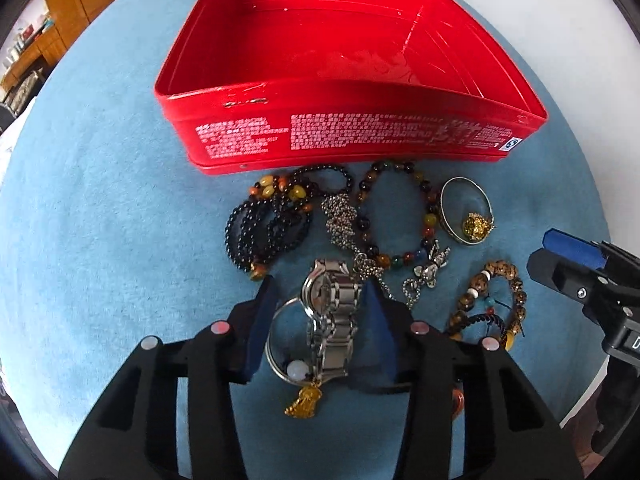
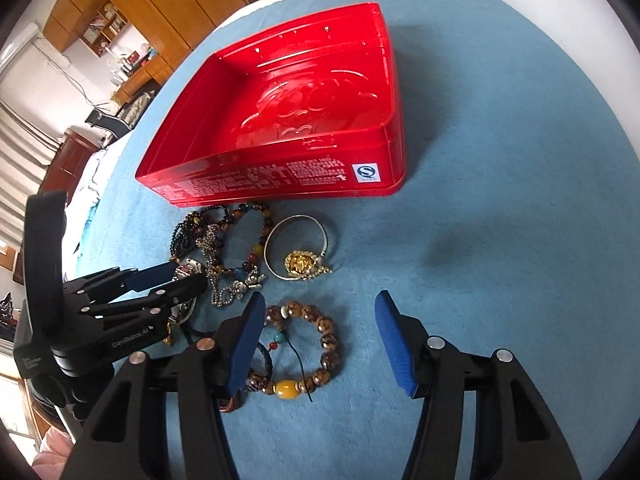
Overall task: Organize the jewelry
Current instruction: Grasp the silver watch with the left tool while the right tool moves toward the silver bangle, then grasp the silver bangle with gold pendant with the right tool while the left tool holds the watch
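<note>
So the red tin (image 1: 352,80) sits open and empty on the blue cloth (image 1: 100,220), with all the jewelry spread out right in front of its near wall. The left wrist view gives the best look at the pile: black bead strands (image 1: 268,220) on the left, a silver chain (image 1: 340,216), a multicolour bead bracelet (image 1: 396,216), and a silver bangle (image 1: 466,210) with a gold charm (image 1: 476,229) lying inside it. That same view shows the left gripper (image 1: 320,312) straddling a steel watch (image 1: 332,320); the right pad looks to be against the band while the left pad has a gap, so it's narrowed around the watch but I can't say it's actually clamped. Under the watch there's a thin ring bangle with a pale bead (image 1: 297,370) and a gold pendant (image 1: 306,402), which the right wrist view mostly hides behind the left gripper's body. The right view does show the embossed pattern on the tin floor, plus wooden cabinets (image 2: 132,4) in the background. It also shows the right gripper (image 2: 320,340) about half open over the brown bead bracelet (image 2: 320,344) with the yellow bead: left pad sits right at the bracelet's edge, right pad well clear of it, nothing gripped.
</note>
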The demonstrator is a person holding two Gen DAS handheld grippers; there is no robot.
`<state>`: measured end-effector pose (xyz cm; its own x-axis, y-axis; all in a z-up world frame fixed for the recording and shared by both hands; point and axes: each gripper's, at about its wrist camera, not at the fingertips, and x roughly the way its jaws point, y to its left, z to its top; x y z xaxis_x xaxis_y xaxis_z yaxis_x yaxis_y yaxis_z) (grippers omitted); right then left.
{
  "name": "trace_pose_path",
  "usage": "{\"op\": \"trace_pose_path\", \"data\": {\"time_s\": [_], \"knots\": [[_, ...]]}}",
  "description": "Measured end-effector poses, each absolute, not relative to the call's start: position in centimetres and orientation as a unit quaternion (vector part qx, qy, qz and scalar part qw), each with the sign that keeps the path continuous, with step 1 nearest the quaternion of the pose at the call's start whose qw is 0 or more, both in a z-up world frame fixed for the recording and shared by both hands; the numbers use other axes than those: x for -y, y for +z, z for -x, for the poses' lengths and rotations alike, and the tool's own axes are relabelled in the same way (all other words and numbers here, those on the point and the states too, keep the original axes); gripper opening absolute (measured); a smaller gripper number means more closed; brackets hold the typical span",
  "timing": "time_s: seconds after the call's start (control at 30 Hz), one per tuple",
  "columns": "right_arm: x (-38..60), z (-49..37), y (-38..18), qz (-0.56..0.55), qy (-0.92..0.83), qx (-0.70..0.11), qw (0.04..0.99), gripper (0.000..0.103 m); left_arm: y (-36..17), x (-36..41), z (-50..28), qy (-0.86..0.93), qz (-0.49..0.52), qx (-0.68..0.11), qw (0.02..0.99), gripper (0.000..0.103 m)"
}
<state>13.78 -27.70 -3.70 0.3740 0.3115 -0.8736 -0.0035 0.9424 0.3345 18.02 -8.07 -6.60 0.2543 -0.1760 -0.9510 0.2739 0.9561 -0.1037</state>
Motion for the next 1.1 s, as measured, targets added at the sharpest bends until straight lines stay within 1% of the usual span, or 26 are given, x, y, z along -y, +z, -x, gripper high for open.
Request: {"op": "trace_pose_path", "data": {"time_s": [0.13,0.3,0.4,0.7,0.73,0.77,0.87,0.93,1.1], "knots": [[27.3,-14.4,-3.9,-0.140,0.098,-0.554,0.814,0.057,-6.9,9.2,-18.7,-0.155,-0.042,-0.589,0.792,0.028],[26.9,-15.5,-3.6,-0.140,0.095,-0.551,0.817,0.057,-6.8,9.3,-19.2,-0.159,-0.033,-0.584,0.796,0.026],[26.7,-16.2,-3.6,-0.140,0.091,-0.552,0.817,0.057,-5.8,8.3,-18.8,-0.162,-0.018,-0.578,0.800,0.026],[25.9,-17.5,-4.6,-0.121,0.086,-0.567,0.810,0.057,-0.7,4.2,-16.9,-0.173,0.031,-0.530,0.830,0.026],[25.7,-17.5,-4.6,-0.119,0.088,-0.568,0.810,0.053,-0.4,4.1,-16.8,-0.173,0.033,-0.527,0.832,0.026],[25.5,-17.7,-4.7,-0.116,0.092,-0.568,0.810,0.043,-0.2,3.6,-16.6,-0.173,0.035,-0.525,0.833,0.026],[25.0,-18.1,-4.8,-0.113,0.106,-0.572,0.806,0.031,-0.1,3.3,-16.8,-0.170,0.038,-0.525,0.833,0.026],[24.7,-18.3,-5.0,-0.110,0.110,-0.576,0.803,0.028,-0.3,3.3,-16.9,-0.169,0.039,-0.529,0.830,0.026],[24.4,-18.8,-5.4,-0.101,0.103,-0.579,0.803,0.028,-1.3,3.0,-16.6,-0.166,0.040,-0.539,0.825,0.026]]}}
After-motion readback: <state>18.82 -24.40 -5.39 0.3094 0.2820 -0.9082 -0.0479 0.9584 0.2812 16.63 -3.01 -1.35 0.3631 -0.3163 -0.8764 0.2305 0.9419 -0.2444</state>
